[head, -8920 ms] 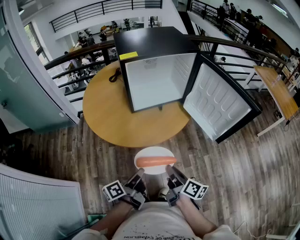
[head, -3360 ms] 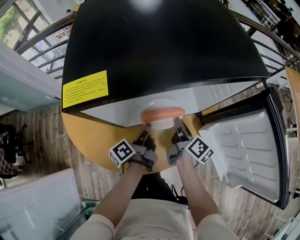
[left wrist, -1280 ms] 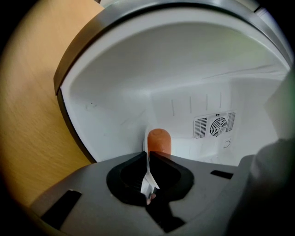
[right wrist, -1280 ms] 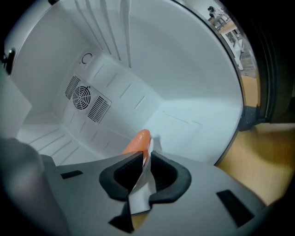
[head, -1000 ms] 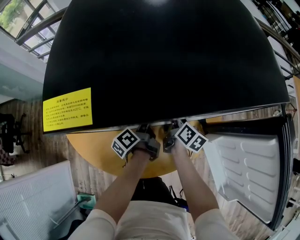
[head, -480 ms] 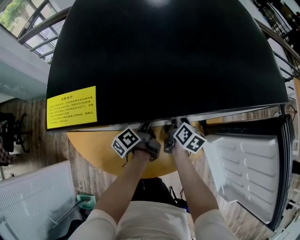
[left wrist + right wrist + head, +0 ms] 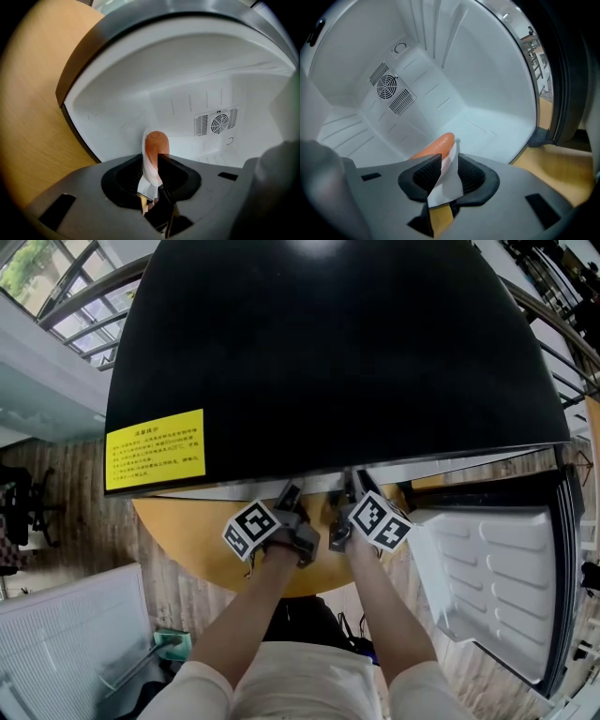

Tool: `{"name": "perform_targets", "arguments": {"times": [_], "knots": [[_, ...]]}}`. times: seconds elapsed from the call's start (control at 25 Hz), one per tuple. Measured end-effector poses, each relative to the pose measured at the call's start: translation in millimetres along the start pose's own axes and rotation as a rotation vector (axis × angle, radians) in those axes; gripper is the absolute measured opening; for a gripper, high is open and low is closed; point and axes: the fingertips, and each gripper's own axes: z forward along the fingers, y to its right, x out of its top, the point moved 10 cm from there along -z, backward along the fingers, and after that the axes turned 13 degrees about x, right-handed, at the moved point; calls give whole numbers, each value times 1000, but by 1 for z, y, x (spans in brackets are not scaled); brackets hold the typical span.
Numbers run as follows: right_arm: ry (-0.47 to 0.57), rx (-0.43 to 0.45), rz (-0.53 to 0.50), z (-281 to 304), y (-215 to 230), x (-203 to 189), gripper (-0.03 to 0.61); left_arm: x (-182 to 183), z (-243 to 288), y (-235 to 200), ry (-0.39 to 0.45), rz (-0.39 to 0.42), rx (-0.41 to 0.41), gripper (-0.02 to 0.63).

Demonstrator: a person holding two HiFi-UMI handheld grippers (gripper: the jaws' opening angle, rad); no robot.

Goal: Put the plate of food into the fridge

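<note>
Both gripper views show a white plate carrying an orange sausage inside the white fridge cavity. My left gripper is shut on the plate's left rim. From the other side, my right gripper is shut on the plate's right rim, with the sausage lying beyond its jaws. In the head view, the left gripper and right gripper reach under the front edge of the black fridge top, which hides the plate.
The fridge stands on a round wooden table. Its door hangs open to the right. A fan vent sits in the back wall of the cavity. A yellow label is stuck on the fridge top's front left.
Over several seconds the plate went from in front of the table into the fridge. In the last second both grippers shifted slightly toward me, still shut on the plate.
</note>
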Motion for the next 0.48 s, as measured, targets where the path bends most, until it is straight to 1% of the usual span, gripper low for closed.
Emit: {"name": "perform_targets", "arguments": {"times": [0.16, 0.36, 0.48], "knots": [[5, -2, 19, -6, -4, -2, 104, 1, -9, -1, -5, 4, -4, 103], [11, 7, 18, -18, -13, -6, 104, 2, -22, -1, -19, 21, -20, 103], [13, 12, 18, -30, -20, -9, 104, -2, -35, -1, -54, 63, -20, 103]]}}
